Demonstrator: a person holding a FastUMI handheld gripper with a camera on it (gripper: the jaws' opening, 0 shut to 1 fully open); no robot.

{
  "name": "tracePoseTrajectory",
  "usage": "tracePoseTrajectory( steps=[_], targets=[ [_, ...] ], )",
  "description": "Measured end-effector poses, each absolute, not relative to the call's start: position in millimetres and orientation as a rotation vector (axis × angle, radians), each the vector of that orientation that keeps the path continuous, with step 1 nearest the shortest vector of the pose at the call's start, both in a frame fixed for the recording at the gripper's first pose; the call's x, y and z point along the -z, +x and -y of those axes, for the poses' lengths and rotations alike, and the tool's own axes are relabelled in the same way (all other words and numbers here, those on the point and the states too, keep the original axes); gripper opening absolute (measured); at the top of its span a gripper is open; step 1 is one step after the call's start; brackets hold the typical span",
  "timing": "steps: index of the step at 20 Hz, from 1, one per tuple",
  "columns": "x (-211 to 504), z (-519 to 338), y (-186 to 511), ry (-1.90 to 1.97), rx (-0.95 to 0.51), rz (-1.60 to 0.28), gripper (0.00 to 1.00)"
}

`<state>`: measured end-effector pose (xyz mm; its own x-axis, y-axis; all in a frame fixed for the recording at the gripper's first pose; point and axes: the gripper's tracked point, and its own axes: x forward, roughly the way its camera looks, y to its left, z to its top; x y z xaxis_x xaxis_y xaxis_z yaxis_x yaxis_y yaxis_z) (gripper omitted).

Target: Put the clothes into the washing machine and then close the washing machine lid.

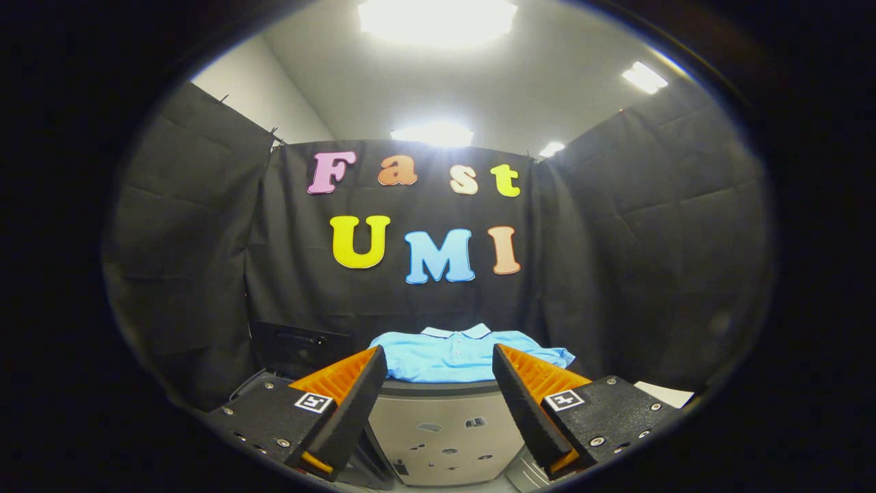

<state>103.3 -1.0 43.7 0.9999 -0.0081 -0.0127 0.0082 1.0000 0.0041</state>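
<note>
- Grey, rounded washing machine (441,438) low between the fingers, its lid (301,349) seemingly tipped up behind the left finger.
- Folded light-blue polo shirt (455,356) lying on top, straight ahead, just beyond the fingertips, wider side to side.
- Gripper (438,373) fingers spread wide apart, holding nothing.

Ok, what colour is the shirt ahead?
Light blue shirt, seen in the gripper view beyond the open gripper.
</note>
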Motion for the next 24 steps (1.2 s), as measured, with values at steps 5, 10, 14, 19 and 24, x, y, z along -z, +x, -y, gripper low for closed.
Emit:
tracePoseTrajectory(
  steps=[5,10,14,19,24],
  targets=[
    [-43,7,148,-0.003,-0.002,-0.036,0.97],
    [-42,15,196,-0.007,-0.006,-0.072,0.96],
    [-35,15,233,-0.014,-0.028,-0.116,0.96],
    [-22,21,274,-0.032,-0.035,-0.159,0.96],
    [0,28,310,-0.033,-0.042,-0.242,0.96]
  ],
)
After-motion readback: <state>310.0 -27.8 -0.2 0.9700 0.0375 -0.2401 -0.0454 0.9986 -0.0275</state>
